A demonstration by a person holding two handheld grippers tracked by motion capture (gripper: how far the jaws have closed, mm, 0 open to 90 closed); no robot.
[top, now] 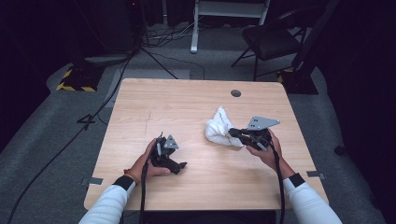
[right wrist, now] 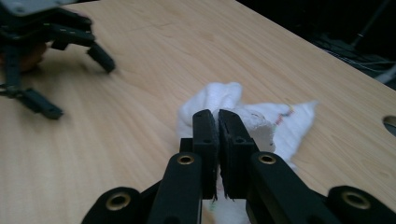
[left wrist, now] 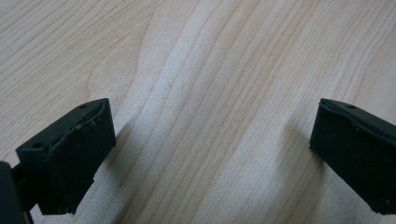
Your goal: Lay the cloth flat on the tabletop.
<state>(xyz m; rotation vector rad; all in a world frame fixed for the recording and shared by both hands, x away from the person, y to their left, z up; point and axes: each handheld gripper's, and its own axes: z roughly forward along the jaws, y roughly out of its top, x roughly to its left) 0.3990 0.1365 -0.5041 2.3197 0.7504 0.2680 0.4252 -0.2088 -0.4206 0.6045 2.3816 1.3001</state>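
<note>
wooden table, grey carpet, black chair, dark room

Bare wood covers the upper left and lower middle of the table in the high view. The crumpled white cloth blocks the right centre, the left gripper the lower left, 2 obstacles in all.

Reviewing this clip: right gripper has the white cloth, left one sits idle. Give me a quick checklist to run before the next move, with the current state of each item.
1. Right gripper shut on the white cloth: ok, jaws pinch a fold.
2. Cloth fully off the table: cannot tell; it bunches at the jaws.
3. Left gripper free to help: ok, jaws wide apart, nothing between them.
4. Left gripper apart from the cloth: ok, bare wood between them.
5. Cloth away from the cable hole: ok.
</note>
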